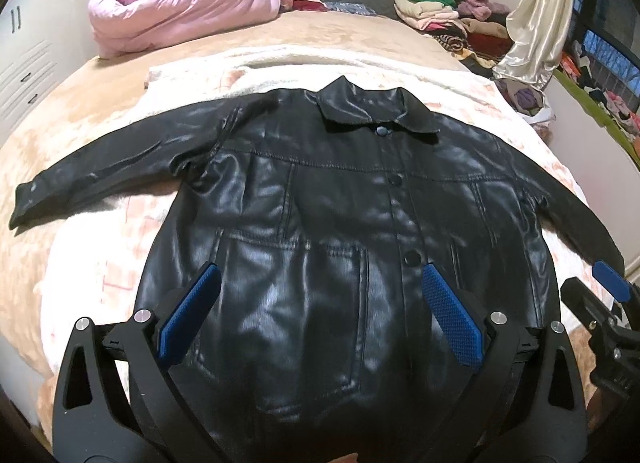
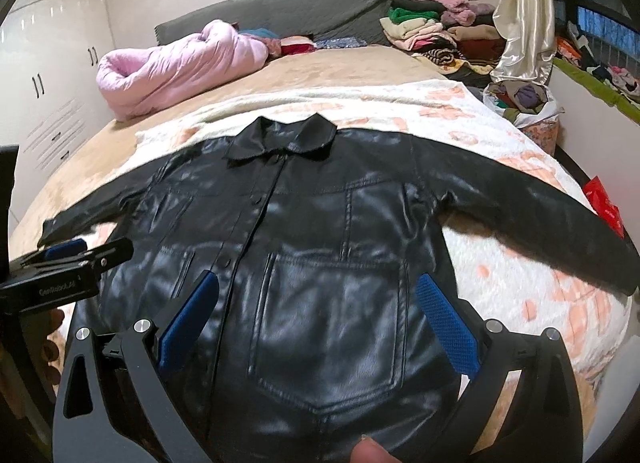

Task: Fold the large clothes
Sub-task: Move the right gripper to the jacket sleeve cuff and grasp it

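Jacket (image 1: pixel 320 223) lay flat, buttoned, sleeves spread toward blanket (image 1: pixel 100 263) edges; left gripper (image 1: pixel 320 303) and right gripper (image 2: pixel 316 311) hovered over hem, jaws wide, holding nothing.

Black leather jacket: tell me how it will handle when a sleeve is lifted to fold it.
The black jacket looks glossy, so it may slip between the tool pads. Its broad creases suggest thick material: probably heavyish, and it should drape in stiff bends rather than flop. The sleeve lies flat and outstretched on the fuzzy blanket, which may drag at it a little.
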Available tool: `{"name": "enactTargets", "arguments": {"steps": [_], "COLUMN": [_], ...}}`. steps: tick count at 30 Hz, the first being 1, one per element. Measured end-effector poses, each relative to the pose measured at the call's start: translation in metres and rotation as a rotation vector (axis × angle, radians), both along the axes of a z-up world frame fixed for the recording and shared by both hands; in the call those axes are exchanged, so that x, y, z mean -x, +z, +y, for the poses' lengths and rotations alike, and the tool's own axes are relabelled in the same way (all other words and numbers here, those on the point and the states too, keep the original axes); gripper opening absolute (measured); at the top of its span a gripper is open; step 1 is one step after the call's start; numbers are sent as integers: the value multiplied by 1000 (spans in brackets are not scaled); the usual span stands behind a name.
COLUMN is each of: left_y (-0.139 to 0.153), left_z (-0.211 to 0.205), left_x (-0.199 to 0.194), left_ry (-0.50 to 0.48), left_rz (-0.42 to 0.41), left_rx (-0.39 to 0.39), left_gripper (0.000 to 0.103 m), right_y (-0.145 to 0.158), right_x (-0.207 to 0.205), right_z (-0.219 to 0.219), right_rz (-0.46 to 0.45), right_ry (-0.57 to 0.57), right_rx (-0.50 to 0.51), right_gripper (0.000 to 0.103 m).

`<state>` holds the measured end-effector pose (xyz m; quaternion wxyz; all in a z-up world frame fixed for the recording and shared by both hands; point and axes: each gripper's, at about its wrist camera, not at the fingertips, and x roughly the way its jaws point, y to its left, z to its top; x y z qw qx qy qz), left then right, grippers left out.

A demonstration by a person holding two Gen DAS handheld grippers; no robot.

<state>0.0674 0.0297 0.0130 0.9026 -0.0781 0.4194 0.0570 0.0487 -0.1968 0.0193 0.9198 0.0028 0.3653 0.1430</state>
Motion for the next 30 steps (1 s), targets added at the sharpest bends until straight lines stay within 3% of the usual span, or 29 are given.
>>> {"name": "enactTargets", "arguments": {"steps": [14, 30], "left_y": [16, 9], "left_z": [-4, -25], "left_x": [-42, -88], "left_ry": [-12, -57], "left_rz": [-9, 24], "left_rx": [6, 9], "left_gripper": [94, 94], "right_y": [17, 21], "right_x": [-44, -96], "right_z": [-7, -57], "right_rz": [-17, -21], "right_ry": [-51, -192], "right_rx": [-29, -88], "right_gripper": [99, 99]}}
